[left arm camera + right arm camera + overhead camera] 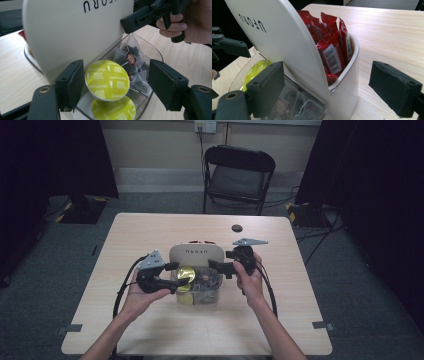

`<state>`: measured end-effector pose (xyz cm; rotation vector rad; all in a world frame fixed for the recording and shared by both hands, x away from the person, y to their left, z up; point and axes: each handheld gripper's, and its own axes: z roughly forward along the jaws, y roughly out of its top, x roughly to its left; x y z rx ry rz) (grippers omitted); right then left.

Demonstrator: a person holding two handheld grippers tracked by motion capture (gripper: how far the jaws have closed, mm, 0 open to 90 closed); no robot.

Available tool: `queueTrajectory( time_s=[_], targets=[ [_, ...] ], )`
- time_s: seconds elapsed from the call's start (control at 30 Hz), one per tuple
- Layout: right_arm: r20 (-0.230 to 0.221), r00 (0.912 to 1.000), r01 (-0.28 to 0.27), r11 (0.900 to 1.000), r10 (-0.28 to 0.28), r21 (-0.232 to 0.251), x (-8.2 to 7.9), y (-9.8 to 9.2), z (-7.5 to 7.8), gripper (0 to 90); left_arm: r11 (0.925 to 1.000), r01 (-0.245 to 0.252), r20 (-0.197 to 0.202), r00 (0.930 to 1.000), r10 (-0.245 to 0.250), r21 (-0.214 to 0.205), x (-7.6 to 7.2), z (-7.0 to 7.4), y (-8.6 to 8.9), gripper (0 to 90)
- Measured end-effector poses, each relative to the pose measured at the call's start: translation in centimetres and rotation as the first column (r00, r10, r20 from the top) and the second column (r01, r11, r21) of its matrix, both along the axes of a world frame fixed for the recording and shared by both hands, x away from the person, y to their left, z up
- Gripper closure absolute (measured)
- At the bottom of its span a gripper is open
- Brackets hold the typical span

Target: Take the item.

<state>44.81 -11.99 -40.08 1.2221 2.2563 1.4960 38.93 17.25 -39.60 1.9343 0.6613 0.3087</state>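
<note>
The left gripper [113, 85] is nearer the yellow-green capsule [107, 79], which stands tilted in the clear compartment [150, 48] of the organizer [196, 255] mid-tabletop [150, 227]. Its fingers [71, 83] are wide, flanking the capsule's flat face. The right gripper [332, 90], fingers also wide and empty, straddles the cream divider [287, 45] beside the red sachets [332, 42].

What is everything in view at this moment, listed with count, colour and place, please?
Light wooden table: one, centre.
Cream lidded organiser box: one, mid-table, lid raised.
Yellow-green cappuccino capsules: two visible, clear front compartment, the upper between the left jaws.
Clear tea-bag pouches: several, dark contents, beside the capsules.
Red sachets: several, upright in the rear compartment.
Black folding chair: one, beyond the table.
Left gripper: black, open.
Right gripper: black, open.
</note>
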Motion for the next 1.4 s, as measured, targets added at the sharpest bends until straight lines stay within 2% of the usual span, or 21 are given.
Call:
queueTrajectory(
  time_s=[0.1, 0.3, 0.37, 0.5, 0.63, 0.7, 0.73, 0.83, 0.93, 0.97, 1.03, 1.17, 1.33, 1.4],
  targets=[
    [-0.003, 1.0000, -0.002, 1.0000, 0.002, -0.001, 0.0, 0.1, -0.1, 12.4, 1.0000, 0.002, -0.006, 1.0000, -0.002, -0.005, 0.4, -0.1, -0.4, 29.5],
    [0.000, 1.0000, -0.002, 1.0000, 0.002, -0.007, 0.0, 0.2, -0.1, 12.5, 0.9996, 0.003, -0.001, 1.0000, -0.003, 0.028, 0.5, -0.7, -1.2, 29.6],
    [0.001, 1.0000, -0.003, 1.0000, 0.003, -0.006, 0.0, 0.2, -0.2, 12.4, 0.9996, 0.009, -0.014, 0.9999, -0.009, 0.028, 0.6, -0.9, -1.2, 30.0],
    [0.000, 1.0000, 0.001, 1.0000, -0.001, -0.007, -0.1, 0.2, -0.2, 12.6, 0.9997, 0.008, -0.006, 0.9999, -0.008, 0.022, 0.6, -1.1, -1.2, 30.7],
    [0.001, 1.0000, 0.002, 0.9999, -0.002, -0.010, -0.1, 0.2, -0.3, 12.9, 0.9991, -0.009, 0.018, 0.9998, 0.008, 0.042, 0.3, -1.0, -0.9, 30.8],
    [0.003, 1.0000, 0.003, 0.9999, -0.003, -0.011, -0.1, 0.2, -0.2, 13.0, 0.9989, -0.013, 0.012, 0.9999, 0.012, 0.046, 0.4, -1.1, -0.6, 30.3],
    [0.003, 1.0000, 0.003, 0.9999, -0.003, -0.010, -0.1, 0.2, -0.3, 12.9, 0.9993, -0.010, 0.004, 0.9999, 0.010, 0.035, 0.4, -1.2, -0.6, 30.6],
    [0.001, 1.0000, 0.002, 1.0000, -0.002, -0.008, -0.1, 0.1, -0.3, 12.8, 0.9986, -0.002, 0.002, 1.0000, 0.001, 0.053, 0.5, -1.5, -0.5, 31.3],
    [0.001, 1.0000, 0.003, 1.0000, -0.003, -0.008, -0.1, 0.1, -0.3, 12.8, 0.9980, 0.006, 0.000, 1.0000, -0.006, 0.063, 0.5, -1.7, -0.7, 31.4],
    [0.001, 1.0000, 0.003, 1.0000, -0.003, -0.008, -0.1, 0.1, -0.3, 12.8, 0.9985, 0.007, -0.007, 1.0000, -0.007, 0.054, 0.5, -1.8, -0.8, 31.5],
    [0.001, 1.0000, 0.003, 1.0000, -0.003, -0.008, -0.1, 0.1, -0.3, 12.8, 0.9971, 0.009, -0.008, 0.9999, -0.009, 0.076, 0.6, -1.9, -0.9, 31.4],
    [0.001, 1.0000, 0.003, 1.0000, -0.003, -0.008, -0.1, 0.1, -0.3, 12.8, 0.9981, 0.015, -0.010, 0.9998, -0.015, 0.059, 0.7, -2.2, -1.2, 31.3],
    [0.000, 1.0000, 0.002, 1.0000, -0.002, -0.007, -0.1, 0.1, -0.3, 12.8, 0.9976, 0.025, -0.009, 0.9997, -0.024, 0.065, 0.7, -2.4, -1.5, 31.7],
    [-0.001, 1.0000, 0.002, 1.0000, -0.002, -0.007, -0.1, 0.2, -0.3, 12.8, 0.9962, 0.030, -0.010, 0.9995, -0.030, 0.082, 0.7, -2.5, -1.7, 32.0]
  ],
)
